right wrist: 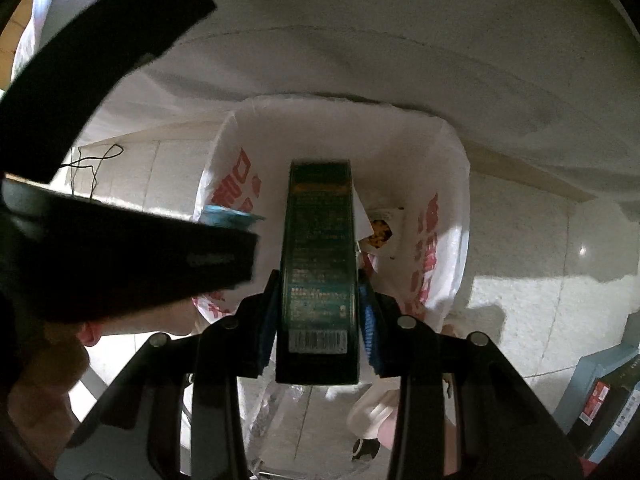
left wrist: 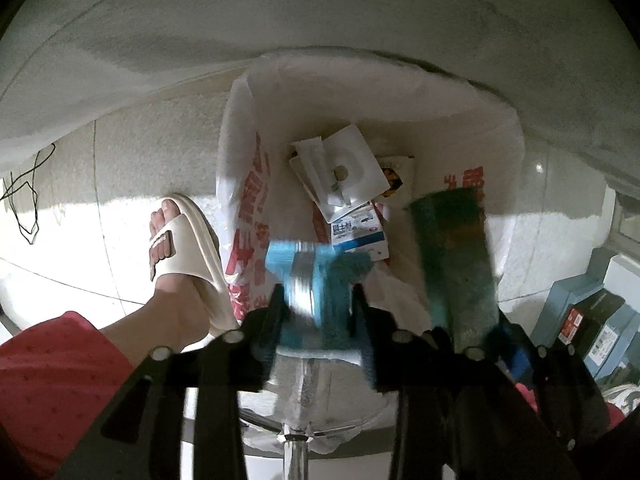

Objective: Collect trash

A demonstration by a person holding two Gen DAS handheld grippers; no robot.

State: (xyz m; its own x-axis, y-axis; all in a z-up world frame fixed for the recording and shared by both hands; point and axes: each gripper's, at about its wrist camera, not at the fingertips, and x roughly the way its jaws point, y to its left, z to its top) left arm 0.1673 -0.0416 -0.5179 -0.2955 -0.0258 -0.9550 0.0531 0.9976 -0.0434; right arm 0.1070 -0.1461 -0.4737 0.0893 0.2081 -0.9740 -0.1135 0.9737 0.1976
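A white plastic bag with red print (left wrist: 244,200) lines an open bin on the floor and holds paper and card trash (left wrist: 340,172). My left gripper (left wrist: 318,300) is shut on a blue and silver wrapper (left wrist: 308,276), held over the bag's near edge. My right gripper (right wrist: 320,308) is shut on a tall dark green box (right wrist: 318,240), held upright over the bag (right wrist: 432,240). The green box also shows in the left wrist view (left wrist: 456,264), blurred, to the right of the wrapper. The left gripper's black body (right wrist: 120,260) fills the left of the right wrist view.
A foot in a cream slipper (left wrist: 180,248) stands just left of the bag. A black wire (left wrist: 24,200) lies on the tiled floor at the far left. Blue and black boxes (left wrist: 592,328) stand at the right. A pale wall runs behind the bin.
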